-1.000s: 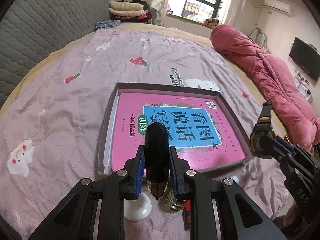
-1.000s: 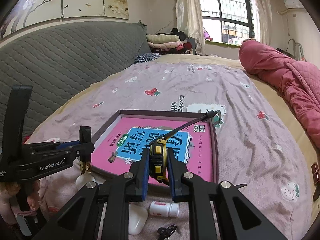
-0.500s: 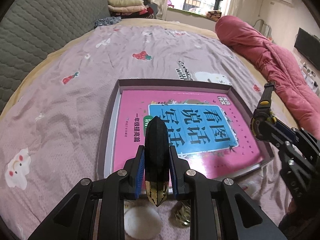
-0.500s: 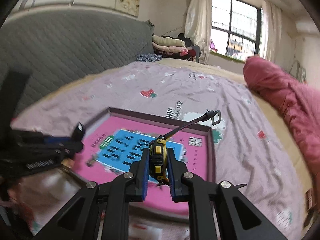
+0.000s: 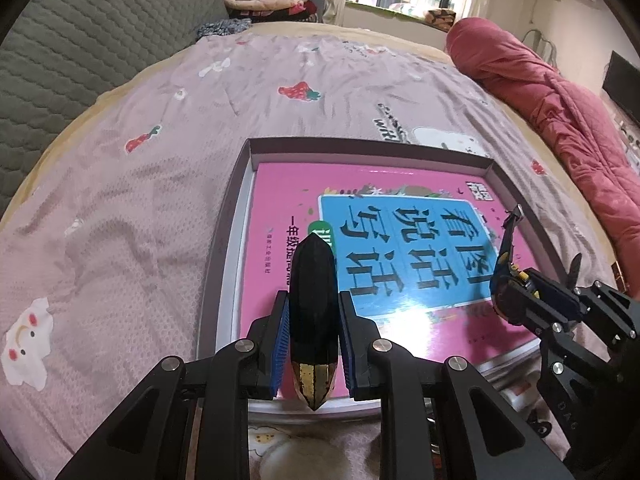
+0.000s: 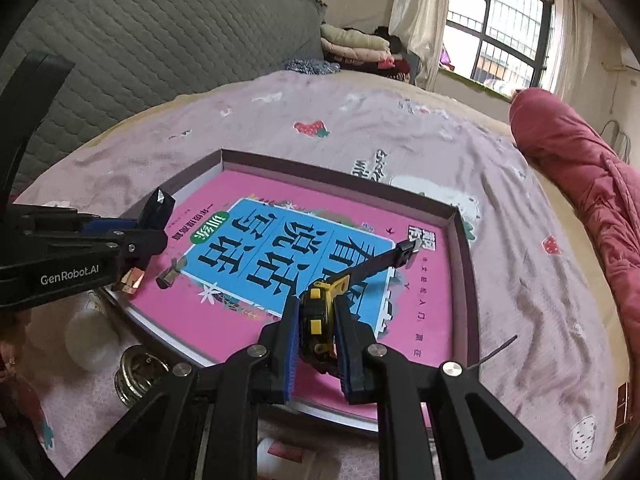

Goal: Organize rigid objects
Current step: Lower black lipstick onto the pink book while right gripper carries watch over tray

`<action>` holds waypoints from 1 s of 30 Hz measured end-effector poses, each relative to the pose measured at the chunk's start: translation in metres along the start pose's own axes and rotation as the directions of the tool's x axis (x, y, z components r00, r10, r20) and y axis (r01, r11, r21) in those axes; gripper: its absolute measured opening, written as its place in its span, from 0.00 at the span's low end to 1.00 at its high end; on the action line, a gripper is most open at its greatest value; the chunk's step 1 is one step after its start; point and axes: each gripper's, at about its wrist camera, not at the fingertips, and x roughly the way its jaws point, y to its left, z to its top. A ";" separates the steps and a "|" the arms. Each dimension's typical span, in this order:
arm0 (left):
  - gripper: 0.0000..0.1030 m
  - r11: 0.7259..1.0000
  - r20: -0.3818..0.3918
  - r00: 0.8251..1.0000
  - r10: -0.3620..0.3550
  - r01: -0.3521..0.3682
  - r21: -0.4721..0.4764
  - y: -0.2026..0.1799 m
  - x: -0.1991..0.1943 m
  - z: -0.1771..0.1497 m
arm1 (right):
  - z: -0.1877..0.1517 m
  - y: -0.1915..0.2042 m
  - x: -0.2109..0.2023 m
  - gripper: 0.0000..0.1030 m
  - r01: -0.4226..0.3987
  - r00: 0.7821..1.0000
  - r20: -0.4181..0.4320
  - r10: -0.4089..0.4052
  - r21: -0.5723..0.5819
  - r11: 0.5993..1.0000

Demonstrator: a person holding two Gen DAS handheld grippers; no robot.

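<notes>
A shallow purple-rimmed box [image 5: 230, 216] [image 6: 466, 276] lies on the bed with a pink and blue book [image 5: 400, 240] [image 6: 280, 248] flat inside it. My left gripper [image 5: 313, 336] [image 6: 148, 236] is shut on a black faceted bottle with a gold end [image 5: 313, 308] [image 6: 158, 212], held just above the book's near left corner. My right gripper [image 6: 318, 344] [image 5: 516, 300] is shut on a yellow and black tape measure [image 6: 318, 312] [image 5: 506, 280] over the book's near right part. The tape's strap [image 6: 384, 260] sticks out forward.
On the purple bedsheet near the box's front edge lie a white round lid [image 6: 92, 344], a metal ring [image 6: 138, 376] and a small white bottle [image 6: 288, 456]. A red quilted blanket [image 5: 560, 104] lies along the right. A grey padded headboard [image 6: 140, 48] stands at the left.
Both grippers have come down and forward over the box with their objects still held. The box and book now look larger and closer. The right gripper has rolled a little.
</notes>
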 end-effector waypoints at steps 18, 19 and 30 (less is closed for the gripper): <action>0.22 1.000 -0.018 1.000 -0.010 0.010 -0.009 -0.003 0.014 -0.001 | -0.003 -0.018 0.005 0.18 -0.064 0.997 -0.032 0.068 0.117 0.991; 0.22 1.000 -0.021 1.000 -0.013 0.013 -0.009 -0.004 0.015 -0.001 | -0.003 -0.018 0.005 0.18 -0.071 0.997 -0.033 0.076 0.122 0.990; 0.22 0.998 -0.053 0.998 -0.039 0.036 -0.054 0.005 0.019 -0.005 | -0.005 -0.026 0.005 0.20 -0.125 0.990 -0.032 0.134 0.191 0.974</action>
